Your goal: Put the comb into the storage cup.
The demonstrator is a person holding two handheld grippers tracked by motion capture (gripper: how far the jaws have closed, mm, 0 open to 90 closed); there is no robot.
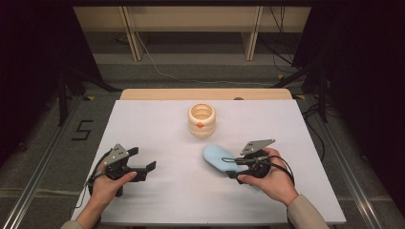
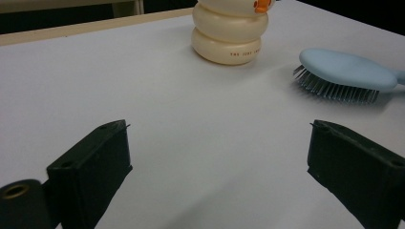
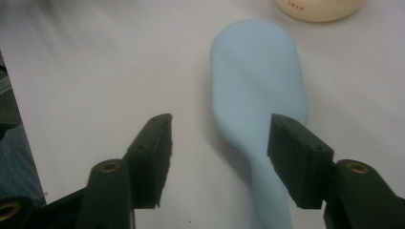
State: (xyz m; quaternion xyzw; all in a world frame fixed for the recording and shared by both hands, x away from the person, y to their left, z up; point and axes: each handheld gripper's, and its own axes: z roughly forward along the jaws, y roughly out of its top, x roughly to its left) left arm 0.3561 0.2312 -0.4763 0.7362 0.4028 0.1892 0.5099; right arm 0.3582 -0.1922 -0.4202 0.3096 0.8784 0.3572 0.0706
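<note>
We see a pale blue hairbrush [image 1: 218, 157] lying flat on the white surface, just right of centre in the high view. Its smooth oval back faces up and its grey bristles press down. Its head points to the upper left of the frame, its handle to the lower right.

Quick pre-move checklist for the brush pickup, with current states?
1. Right claw open: ok.
2. Hairbrush handle between its jaws: ok, though it sits close to one jaw.
3. Pads clear of the handle: ok, gaps on both sides.
4. Hairbrush lying bristles down on the table: ok.
5. Left claw open, holding nothing: ok.
6. Ribbed cream container upright, apart from the brush: ok.
</note>
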